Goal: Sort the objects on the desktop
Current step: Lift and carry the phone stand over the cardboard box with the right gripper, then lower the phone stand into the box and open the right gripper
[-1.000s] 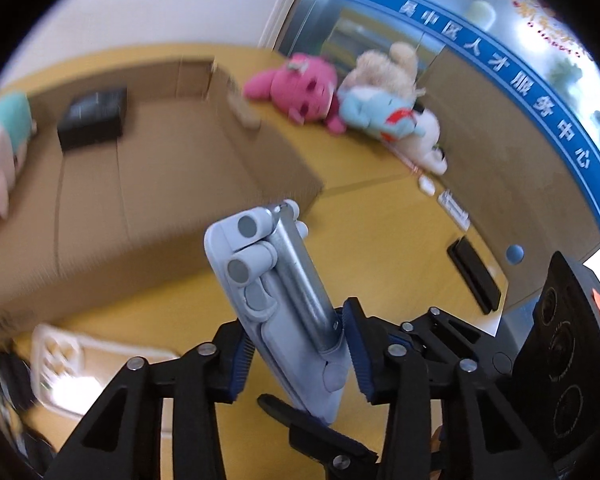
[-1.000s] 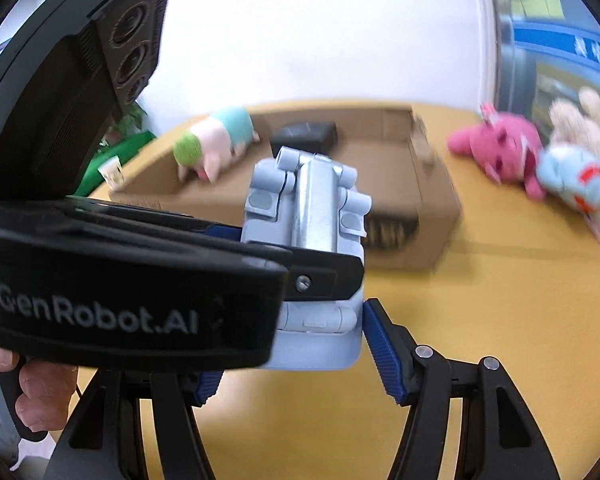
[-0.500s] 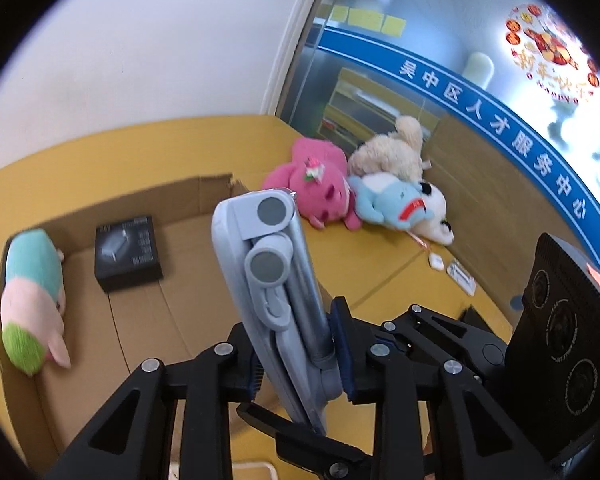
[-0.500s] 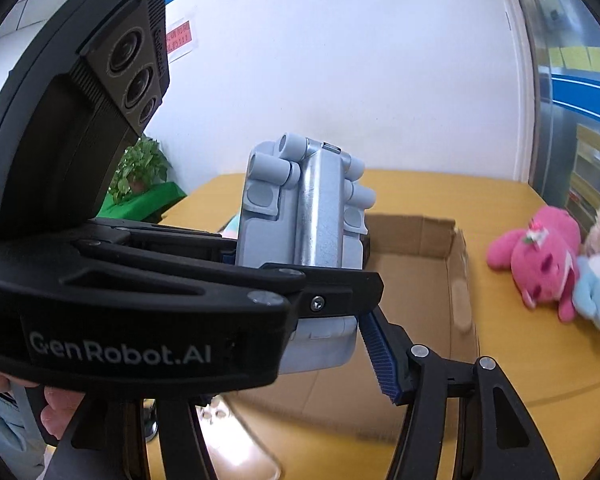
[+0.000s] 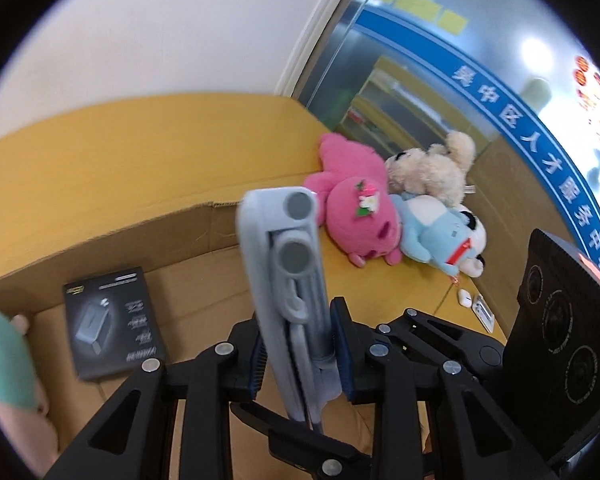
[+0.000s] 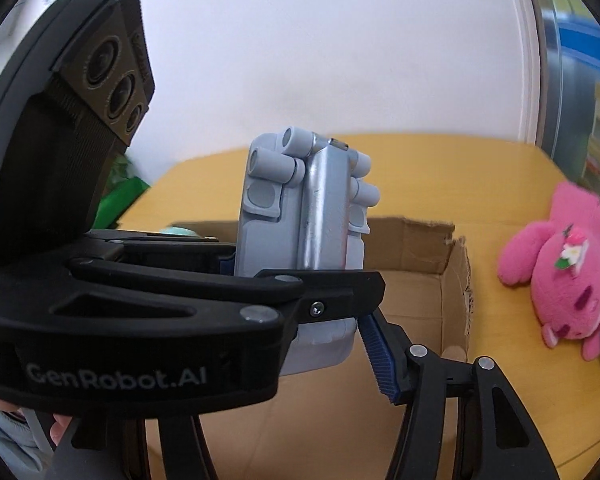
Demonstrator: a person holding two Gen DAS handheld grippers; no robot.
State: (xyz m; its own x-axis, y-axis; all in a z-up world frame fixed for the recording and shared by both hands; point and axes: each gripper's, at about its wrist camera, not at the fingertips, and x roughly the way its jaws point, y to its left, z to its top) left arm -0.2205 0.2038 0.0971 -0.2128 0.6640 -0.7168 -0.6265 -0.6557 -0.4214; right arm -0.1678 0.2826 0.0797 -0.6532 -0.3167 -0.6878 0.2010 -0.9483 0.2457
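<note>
- stand, a folded grey phone stand (image 5: 296, 304), was pinched between the pads of the left tool (image 5: 298, 354) and of the right tool (image 6: 296, 344), held above the cardboard box (image 5: 204, 292).
- a black packet (image 5: 114, 326) and a green-and-pink plush (image 5: 4, 364) already lay in the box, left of the left tool.
- left to sort, by my judgement: three plush toys (image 5: 364, 224) and small white items (image 5: 474, 304) on the yellow surface (image 5: 380, 288) ahead and to the right.

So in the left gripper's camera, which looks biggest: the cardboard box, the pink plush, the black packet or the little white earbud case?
1. cardboard box
2. pink plush and black packet: look alike, and the packet sits nearer, so unranked
3. white earbud case
</note>
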